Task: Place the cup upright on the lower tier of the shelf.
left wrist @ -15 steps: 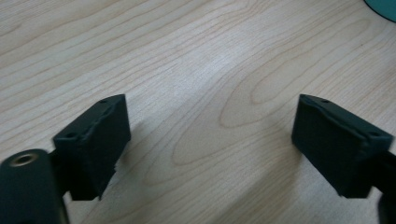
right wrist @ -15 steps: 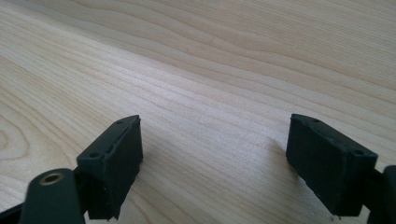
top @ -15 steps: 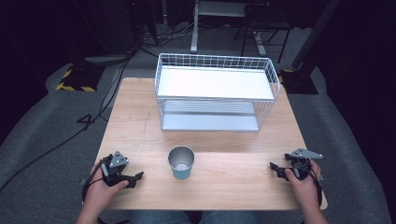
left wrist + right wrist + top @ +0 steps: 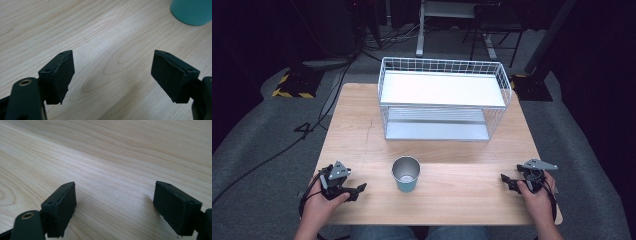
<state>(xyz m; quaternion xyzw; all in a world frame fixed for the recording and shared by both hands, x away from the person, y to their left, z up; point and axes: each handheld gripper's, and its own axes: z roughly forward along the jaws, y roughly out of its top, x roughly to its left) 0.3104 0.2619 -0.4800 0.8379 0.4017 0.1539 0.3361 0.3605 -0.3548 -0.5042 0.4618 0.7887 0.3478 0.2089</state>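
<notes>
From the high view, the teal cup [image 4: 405, 173] stands upright near the front of the bench [image 4: 362, 125], between the two hands and well apart from both. The left claw [image 4: 354, 191] rests at the front left corner, its tips pointed toward the cup; the right claw [image 4: 508, 181] rests near the front right edge. Behind the cup stands a white wire rack [image 4: 443, 97] with two shelves. My guess at the step in hand is the first reach for the cup — the left claw is nearer and already aimed that way.

In the left gripper view, the jaws are spread wide with bare wood between them, and the cup's teal wall [image 4: 192, 11] sits at the upper right corner. To do the reach well, swing the claw toward that side until the cup is centred between the jaws, keep them spread, and close on the wall below the rim so the cup does not tip.

In the right gripper view, the jaws are likewise spread over bare bench — best kept low and out of the way.
</notes>
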